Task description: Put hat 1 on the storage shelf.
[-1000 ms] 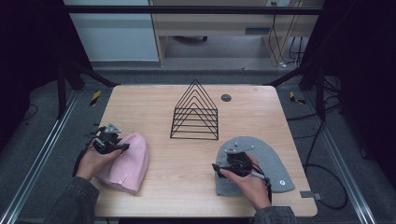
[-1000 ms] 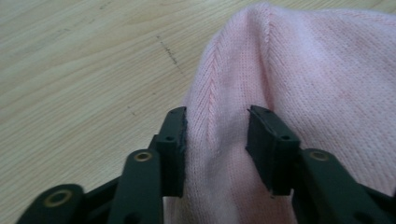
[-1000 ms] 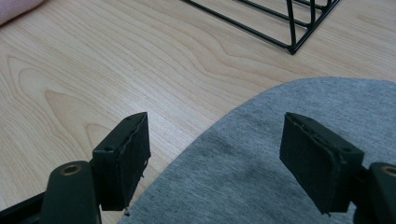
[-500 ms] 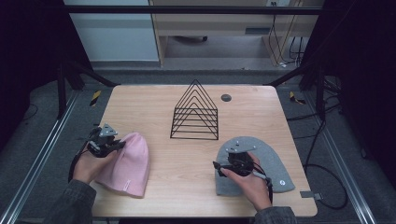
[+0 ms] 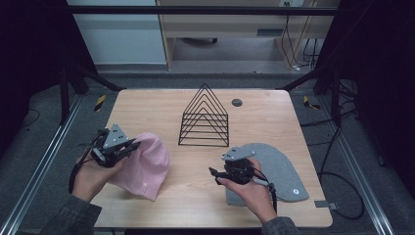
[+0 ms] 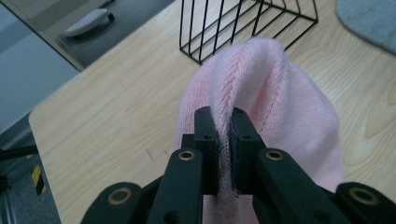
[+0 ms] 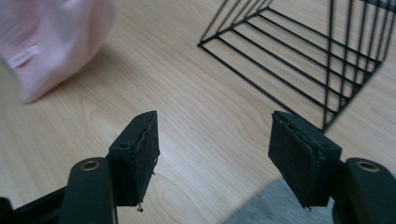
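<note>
Pink knit beanie [image 5: 142, 166] lies at the left front of the light wood-grain counter [image 5: 274, 117], its long axis running diagonally, the labelled hem toward the front edge and the rounded crown toward the black wire rack [image 5: 204, 117]. Left gripper [image 5: 128, 147] has its jaws clamped on a raised ribbed fold of the beanie. Right gripper [image 5: 213, 173] hovers above the flat grey felt-like hat [image 5: 279, 169], jaws wide apart. The rack is triangular.
</note>
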`<action>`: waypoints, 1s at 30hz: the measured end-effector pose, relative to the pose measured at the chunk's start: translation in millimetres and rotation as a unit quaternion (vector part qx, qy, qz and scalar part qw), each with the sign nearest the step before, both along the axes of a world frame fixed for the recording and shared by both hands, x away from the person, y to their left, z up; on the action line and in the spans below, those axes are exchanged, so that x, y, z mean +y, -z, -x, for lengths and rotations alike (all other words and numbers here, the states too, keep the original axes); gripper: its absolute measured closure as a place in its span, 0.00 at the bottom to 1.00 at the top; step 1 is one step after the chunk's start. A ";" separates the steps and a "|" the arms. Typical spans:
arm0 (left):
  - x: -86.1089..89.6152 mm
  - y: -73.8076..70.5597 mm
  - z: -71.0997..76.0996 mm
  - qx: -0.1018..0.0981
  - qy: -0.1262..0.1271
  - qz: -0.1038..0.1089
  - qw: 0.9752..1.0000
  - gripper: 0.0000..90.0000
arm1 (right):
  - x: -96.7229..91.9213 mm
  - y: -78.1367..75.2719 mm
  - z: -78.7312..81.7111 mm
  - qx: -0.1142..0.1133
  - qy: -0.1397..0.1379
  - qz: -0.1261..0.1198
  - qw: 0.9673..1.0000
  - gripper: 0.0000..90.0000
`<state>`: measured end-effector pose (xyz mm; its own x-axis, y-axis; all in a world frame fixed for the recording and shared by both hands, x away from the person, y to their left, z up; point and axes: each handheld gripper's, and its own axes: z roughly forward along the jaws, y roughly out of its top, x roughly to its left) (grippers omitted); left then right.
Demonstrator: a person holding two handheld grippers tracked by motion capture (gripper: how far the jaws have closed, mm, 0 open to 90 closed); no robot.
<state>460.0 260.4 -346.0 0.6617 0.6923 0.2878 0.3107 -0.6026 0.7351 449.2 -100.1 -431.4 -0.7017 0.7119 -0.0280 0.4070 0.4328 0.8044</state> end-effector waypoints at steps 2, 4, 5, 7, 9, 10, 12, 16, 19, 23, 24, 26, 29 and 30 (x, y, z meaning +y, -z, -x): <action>-3.6 -9.8 2.2 -0.010 0.001 0.005 1.000 0.93 | 8.7 -1.3 0.3 0.000 -0.012 0.005 1.000 0.39; -6.2 -19.4 0.4 -0.018 0.002 0.014 1.000 0.93 | 22.2 -2.4 -1.2 0.002 -0.026 0.008 1.000 0.40; -6.2 -19.4 0.4 -0.018 0.002 0.014 1.000 0.93 | 22.2 -2.4 -1.2 0.002 -0.026 0.008 1.000 0.40; -9.1 -24.7 -1.6 -0.021 0.004 0.022 1.000 0.93 | 34.8 -5.1 -2.4 0.000 -0.039 0.005 0.999 0.42; -13.4 -30.1 -2.2 -0.029 0.007 0.023 0.999 0.93 | 39.0 -5.6 -2.8 0.001 -0.046 0.001 0.999 0.43; -18.8 -35.8 -2.8 -0.034 0.011 0.021 0.999 0.93 | 47.4 -5.6 -4.2 0.008 -0.056 -0.010 0.998 0.45; -20.9 -38.9 -3.2 -0.036 0.013 0.019 0.999 0.93 | 52.3 -4.9 -5.4 0.011 -0.062 -0.013 0.998 0.46; -28.4 -48.9 -3.6 -0.042 0.016 0.040 0.998 0.93 | 71.0 -0.9 -8.9 0.017 -0.073 -0.022 0.997 0.49; -34.8 -57.0 -1.7 -0.049 0.024 0.050 0.997 0.93 | 80.6 2.9 -10.9 0.020 -0.079 -0.029 0.996 0.51; -43.2 -63.4 -1.7 -0.049 0.034 0.063 0.996 0.93 | 87.5 5.1 -13.9 0.028 -0.086 -0.043 0.995 0.48; -43.2 -63.4 -1.7 -0.049 0.034 0.063 0.996 0.93 | 87.5 5.1 -13.9 0.028 -0.086 -0.043 0.995 0.48; -46.7 -64.7 -1.5 -0.051 0.035 0.065 0.996 0.93 | 89.3 4.8 -18.3 0.029 -0.089 -0.060 0.994 0.54; -48.2 -65.9 -0.4 -0.051 0.037 0.066 0.996 0.93 | 90.3 4.3 -20.3 0.028 -0.098 -0.065 0.993 0.70; -48.8 -65.9 -0.2 -0.050 0.037 0.068 0.996 0.93 | 89.9 4.0 -21.1 0.024 -0.097 -0.068 0.993 0.76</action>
